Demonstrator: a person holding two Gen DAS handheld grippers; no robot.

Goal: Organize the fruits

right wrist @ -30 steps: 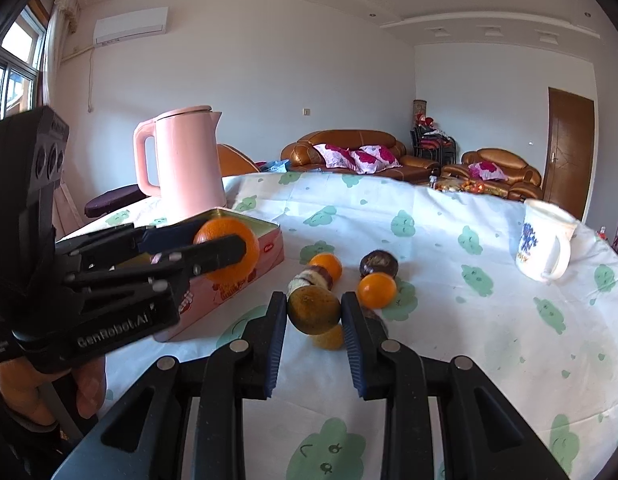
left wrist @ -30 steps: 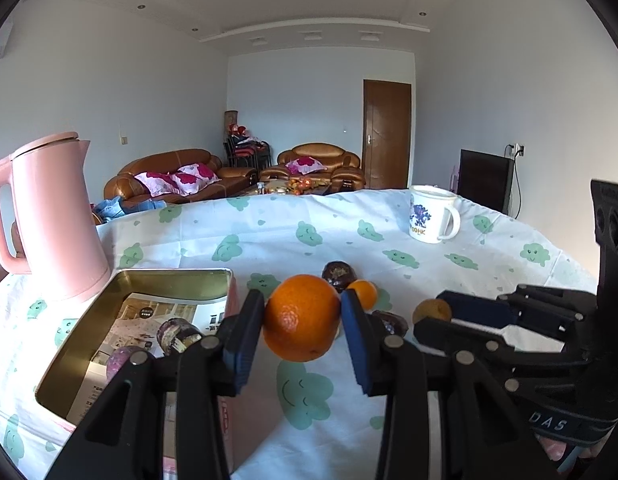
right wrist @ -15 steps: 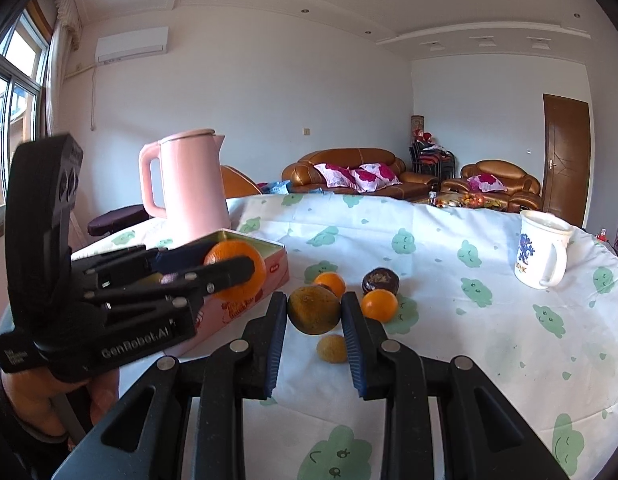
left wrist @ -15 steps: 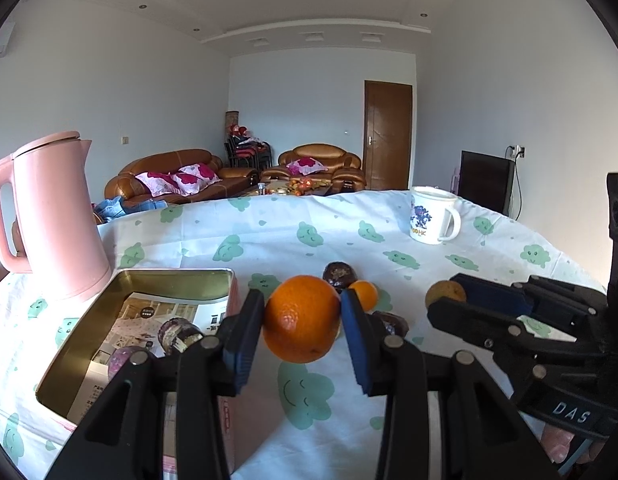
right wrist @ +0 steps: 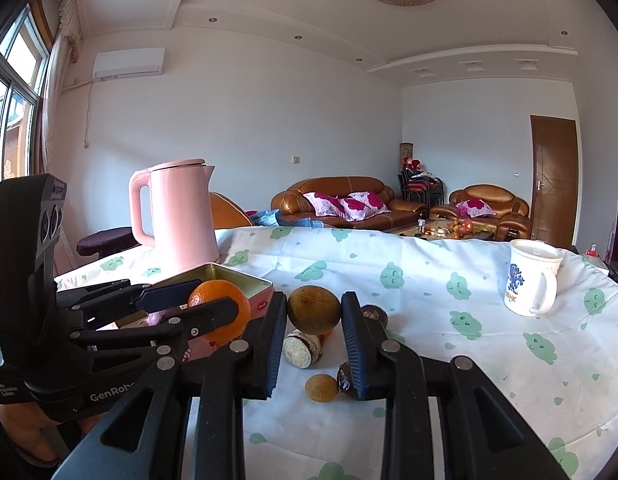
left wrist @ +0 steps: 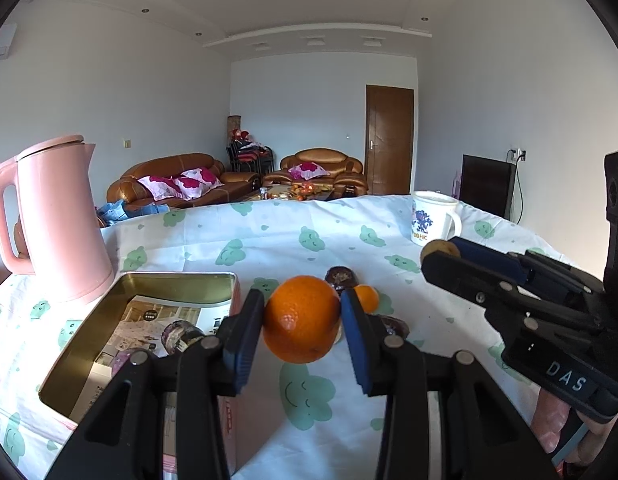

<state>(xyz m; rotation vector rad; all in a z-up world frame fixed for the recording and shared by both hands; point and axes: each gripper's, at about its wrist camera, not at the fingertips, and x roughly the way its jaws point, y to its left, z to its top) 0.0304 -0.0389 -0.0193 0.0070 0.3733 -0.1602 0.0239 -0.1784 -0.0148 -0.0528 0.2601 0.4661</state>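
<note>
In the gold tin (left wrist: 177, 286), dark fruits (two), both claws pinching fruit.

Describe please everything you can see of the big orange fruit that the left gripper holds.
The orange is round, bright orange, with pebbled, slightly glossy peel and a small stem dimple facing the camera. It looks whole and undamaged. The left gripper is shut on it, one blue pad pressing each side, and holds it lifted off the tablecloth, just right of the open gold tin. In the right wrist view it hangs near the tin's front corner.
</note>
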